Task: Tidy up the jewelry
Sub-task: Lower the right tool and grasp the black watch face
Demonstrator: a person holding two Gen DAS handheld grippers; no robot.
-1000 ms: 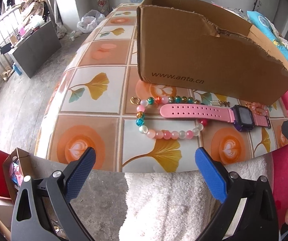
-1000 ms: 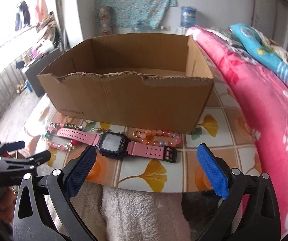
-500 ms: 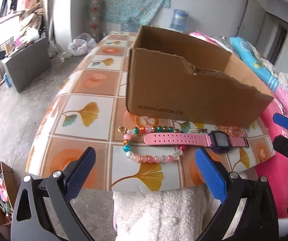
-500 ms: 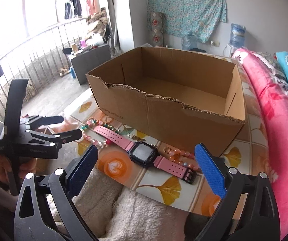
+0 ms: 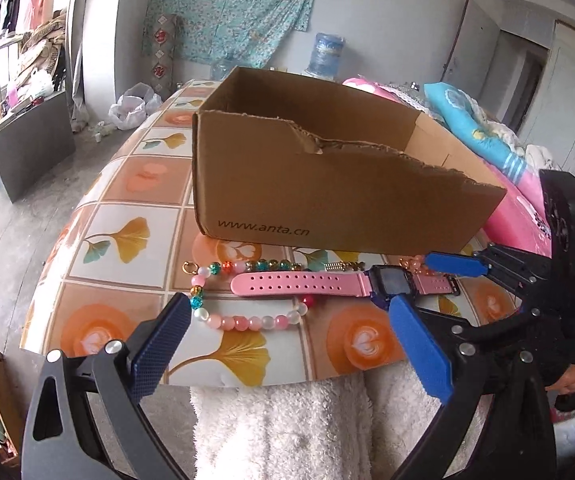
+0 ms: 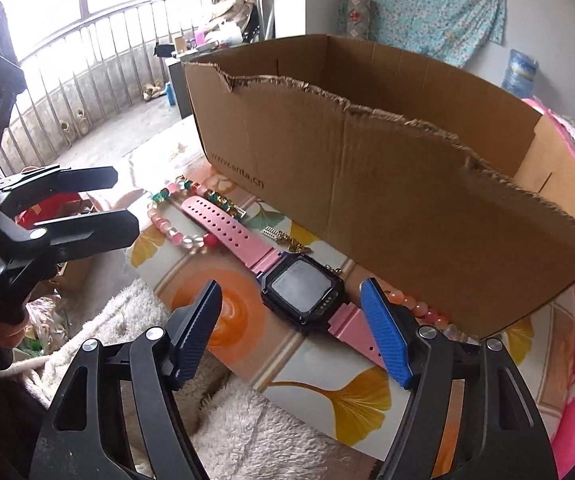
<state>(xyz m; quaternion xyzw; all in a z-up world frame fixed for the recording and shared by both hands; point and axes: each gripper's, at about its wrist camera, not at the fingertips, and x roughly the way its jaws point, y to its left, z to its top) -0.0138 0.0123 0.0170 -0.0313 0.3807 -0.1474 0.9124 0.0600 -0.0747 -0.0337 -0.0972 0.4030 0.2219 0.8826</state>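
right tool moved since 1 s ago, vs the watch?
Yes. The right tool has come in over the watch lying by the cardboard box; its jaws are closing, the watch face between them.

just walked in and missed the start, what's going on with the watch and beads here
A person holds a two-finger gripper in each hand over a tiled table. The right gripper is closing around the pink-strapped watch with a black square face, pads not yet pressing on it. The left gripper hangs open above the pink and white bead bracelet. The torn brown cardboard box behind shows nothing inside.
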